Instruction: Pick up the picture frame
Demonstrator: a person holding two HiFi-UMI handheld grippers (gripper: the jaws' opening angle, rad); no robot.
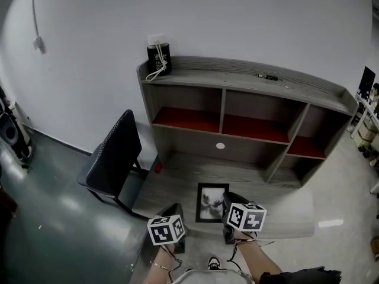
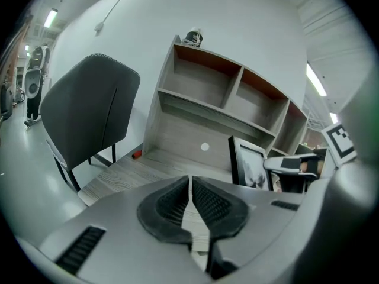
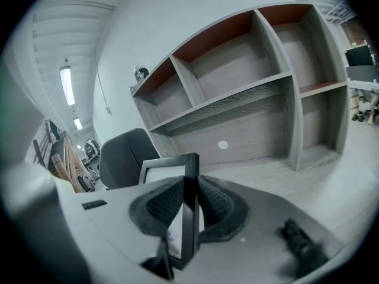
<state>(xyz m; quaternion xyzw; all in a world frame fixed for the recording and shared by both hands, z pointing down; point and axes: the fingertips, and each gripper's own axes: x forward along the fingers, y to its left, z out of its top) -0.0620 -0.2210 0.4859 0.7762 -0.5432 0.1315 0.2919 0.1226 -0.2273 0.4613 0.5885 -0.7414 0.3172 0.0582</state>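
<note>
Jaws of the right gripper (image 3: 189, 201) are clamped on the right-hand edge of the picture frame (image 3: 169, 165). The black moulding runs upright between the two ribbed pads, and the glass and picture spread away toward 9 o'clock of the grip. In the head view the picture frame (image 1: 212, 203) sits low over the grey bench (image 1: 177, 176), at 6 o'clock from the middle of the view. The right gripper (image 1: 228, 206) is on its 3 o'clock side. Whether the lower edge touches the bench cannot be told. The left gripper (image 1: 173, 226) hangs at 7 o'clock of the frame, apart from it. Its jaws are together with nothing between them, as the left gripper view (image 2: 190, 201) shows, and the frame stands at 2 o'clock there. A shelf unit (image 1: 237, 78) rises at 12 o'clock, and a dark chair (image 1: 115, 155) stands at 10 o'clock.
</note>
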